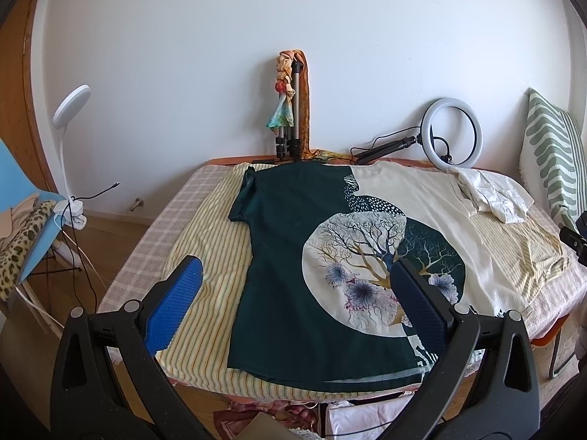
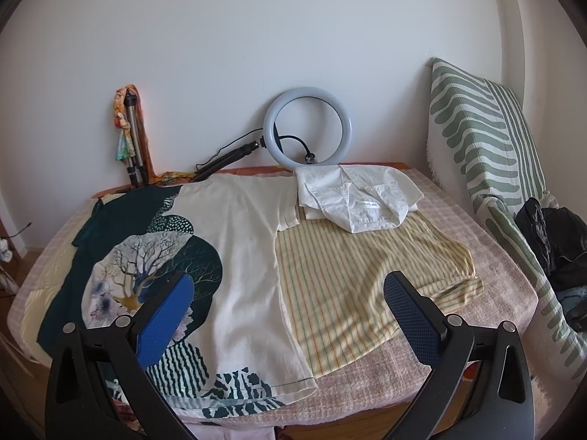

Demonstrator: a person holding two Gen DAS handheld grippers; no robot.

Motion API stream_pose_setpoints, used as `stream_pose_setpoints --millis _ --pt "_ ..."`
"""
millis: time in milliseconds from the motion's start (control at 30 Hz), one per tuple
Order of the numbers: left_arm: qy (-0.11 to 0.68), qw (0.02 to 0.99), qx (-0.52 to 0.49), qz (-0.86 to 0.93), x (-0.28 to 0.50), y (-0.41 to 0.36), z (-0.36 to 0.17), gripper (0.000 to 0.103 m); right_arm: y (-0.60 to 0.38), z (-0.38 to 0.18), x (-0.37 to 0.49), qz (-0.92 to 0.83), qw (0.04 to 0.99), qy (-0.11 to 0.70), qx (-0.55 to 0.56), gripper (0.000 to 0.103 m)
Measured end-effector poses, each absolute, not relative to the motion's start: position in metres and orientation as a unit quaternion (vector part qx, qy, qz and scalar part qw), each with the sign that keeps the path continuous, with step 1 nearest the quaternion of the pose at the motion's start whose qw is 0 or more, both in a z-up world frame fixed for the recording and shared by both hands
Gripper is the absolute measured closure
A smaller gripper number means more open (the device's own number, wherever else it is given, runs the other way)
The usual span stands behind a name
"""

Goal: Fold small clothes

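Observation:
A T-shirt, dark green (image 1: 290, 256) on its left half and cream (image 2: 242, 242) on its right, with a round tree print, lies flat and spread out on the table. A yellow striped cloth (image 1: 212, 242) lies under it and also shows in the right wrist view (image 2: 352, 286). My left gripper (image 1: 297, 278) is open and empty, held above the shirt's lower half. My right gripper (image 2: 290, 293) is open and empty, above the shirt's right edge and the striped cloth. A crumpled white garment (image 2: 359, 198) lies at the back right.
The table (image 2: 458, 330) has a pink checked cover and stands against a white wall. A ring light (image 2: 308, 128) and a folded tripod (image 1: 290, 117) lean at the back. A green striped cushion (image 2: 484, 139) stands on the right. A blue chair (image 1: 22, 198) and a desk lamp (image 1: 69, 110) are on the left.

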State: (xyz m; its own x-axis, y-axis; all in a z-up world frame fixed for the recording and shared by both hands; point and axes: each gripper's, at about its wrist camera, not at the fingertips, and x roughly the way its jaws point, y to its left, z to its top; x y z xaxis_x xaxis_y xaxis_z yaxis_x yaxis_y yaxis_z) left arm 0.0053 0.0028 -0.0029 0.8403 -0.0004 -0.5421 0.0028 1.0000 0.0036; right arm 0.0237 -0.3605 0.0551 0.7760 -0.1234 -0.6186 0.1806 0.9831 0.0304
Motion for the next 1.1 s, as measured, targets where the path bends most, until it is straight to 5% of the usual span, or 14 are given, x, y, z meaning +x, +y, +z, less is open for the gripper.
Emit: stream_pose_setpoints --millis 1100 --pt "0.287 0.958 -0.004 0.002 0.0087 0.0114 -0.0038 0.0 -0.3576 0.0553 0.0235 -0.084 0.942 0.323 0.042 0.0"
